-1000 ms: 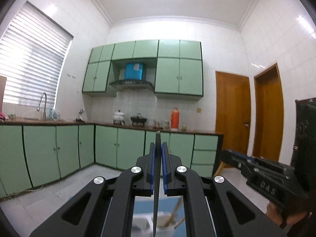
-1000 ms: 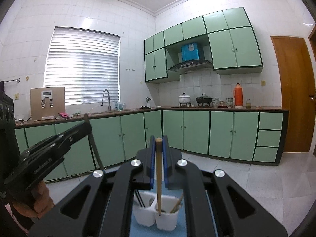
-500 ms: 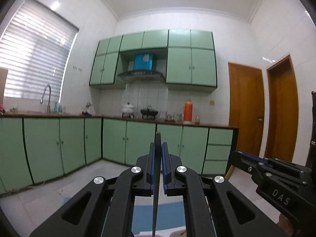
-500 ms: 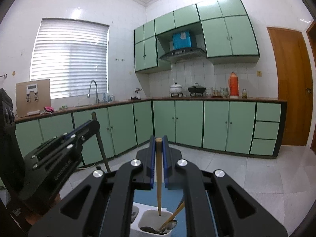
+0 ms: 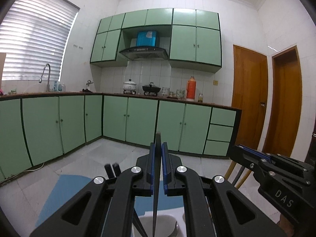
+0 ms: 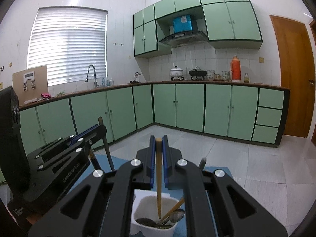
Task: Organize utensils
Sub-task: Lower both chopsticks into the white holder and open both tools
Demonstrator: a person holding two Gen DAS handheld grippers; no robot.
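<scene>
Chopsticks: you've got one in each claw right now, both standing pretty much upright.
Left gripper: clamped tight on a dark chopstick, blue pads pinching it from both sides. Its lower end hangs down at 6 o'clock over the white holder.
Right gripper: clamped on a wooden chopstick. The tip is down inside a compartment of the white holder, just above the stuff at the bottom.
Holder contents: in your right camera there's a spoon and another wooden chopstick leaning at about 4 o'clock from the one you're holding.
Holder spot: sits on a blue mat, straight down at 6 o'clock from both claws.
Neighbours: your left claw shows at 9 o'clock in the right camera, and your right claw at 3 o'clock in the left one, close beside each other.
Background: green cabinets at 12 o'clock, window blinds up around 10.
</scene>
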